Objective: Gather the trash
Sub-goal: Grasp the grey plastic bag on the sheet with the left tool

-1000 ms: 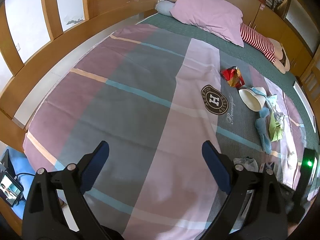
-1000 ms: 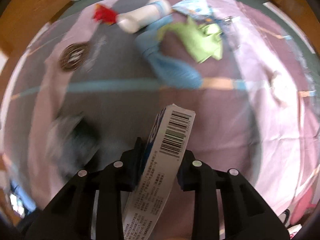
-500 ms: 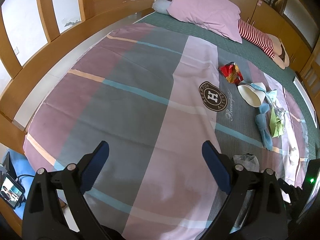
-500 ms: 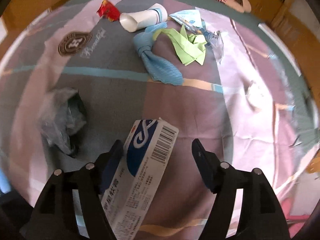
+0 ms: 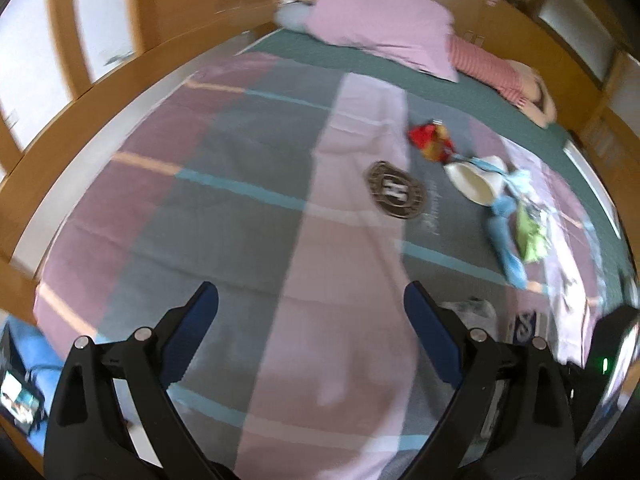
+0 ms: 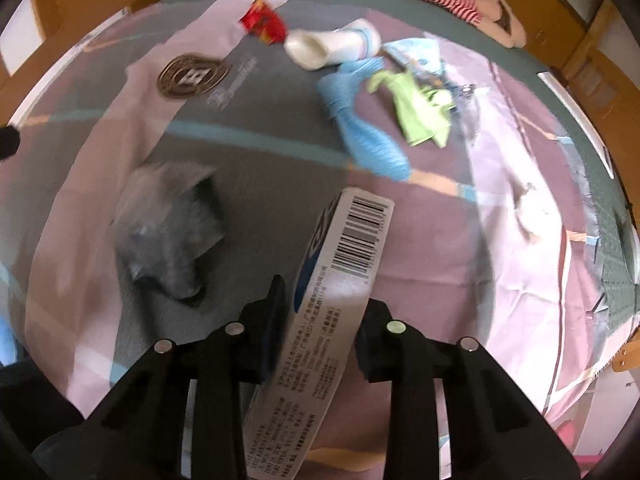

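Box (image 6: 340, 280): light, stiff card, crushable; right gripper (image 6: 320, 332) closing on its mid sides; left gripper (image 5: 312, 332) wide, empty.

A bed covered by a striped bedspread (image 5: 248, 216) in pink, grey and teal; a round dark emblem (image 5: 395, 189) is printed near the bedspread's middle; a pink pillow (image 5: 380, 32) lies at its far end; a red-and-white striped plush (image 5: 484, 66) rests beside the pillow; wooden panelling (image 5: 168, 12) surrounds the bedspread.

Matt cloth bedspread (image 6: 420, 280), printed cardboard box (image 6: 340, 280), crinkly glossy red wrapper (image 6: 264, 22), smooth wooden bed frame (image 5: 120, 68)
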A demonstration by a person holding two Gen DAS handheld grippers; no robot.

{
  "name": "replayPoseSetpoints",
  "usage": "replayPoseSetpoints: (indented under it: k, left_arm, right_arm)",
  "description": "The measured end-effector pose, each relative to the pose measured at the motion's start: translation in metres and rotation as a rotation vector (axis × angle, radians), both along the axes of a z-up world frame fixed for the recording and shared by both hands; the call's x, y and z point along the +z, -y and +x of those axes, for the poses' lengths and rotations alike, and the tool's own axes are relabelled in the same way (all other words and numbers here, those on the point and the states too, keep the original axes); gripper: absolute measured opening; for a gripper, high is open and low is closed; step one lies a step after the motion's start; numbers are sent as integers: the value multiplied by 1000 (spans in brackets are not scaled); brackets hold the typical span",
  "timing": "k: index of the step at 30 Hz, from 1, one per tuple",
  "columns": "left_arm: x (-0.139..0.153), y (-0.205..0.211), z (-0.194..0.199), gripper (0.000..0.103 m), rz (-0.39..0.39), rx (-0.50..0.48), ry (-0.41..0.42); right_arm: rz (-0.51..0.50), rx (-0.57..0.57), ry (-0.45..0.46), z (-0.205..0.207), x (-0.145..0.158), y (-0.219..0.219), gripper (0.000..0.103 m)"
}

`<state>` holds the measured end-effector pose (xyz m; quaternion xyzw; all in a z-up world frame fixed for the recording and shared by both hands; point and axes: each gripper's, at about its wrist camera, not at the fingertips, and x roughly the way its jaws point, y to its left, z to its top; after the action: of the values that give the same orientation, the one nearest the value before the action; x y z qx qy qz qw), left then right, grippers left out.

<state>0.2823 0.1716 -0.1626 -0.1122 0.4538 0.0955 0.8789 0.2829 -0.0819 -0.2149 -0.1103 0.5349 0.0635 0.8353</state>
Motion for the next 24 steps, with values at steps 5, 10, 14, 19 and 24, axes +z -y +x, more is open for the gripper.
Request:
replayPoseSetpoints:
  k: [5,10,14,19,24]
  left_arm:
    - [1,11,1,94,-68,-93,17]
    - [-7,27,5,93,-187,-202,-14]
    - [-16,53,17,93,-225,-277,-47]
    - [-30,92,31,93,-169,-357,-76]
    - [-53,124,40,79,-90,-439,-182]
  right_arm:
    - [60,-96,-52,7,-1,25,59]
    - [43,-95,-56,-10,-3,30,69]
    - [37,-83,-85,-21,-7,30,38]
    - [72,-119,-75,-31,-1,50,35]
    - [79,-170,-61,-39,6,68,35]
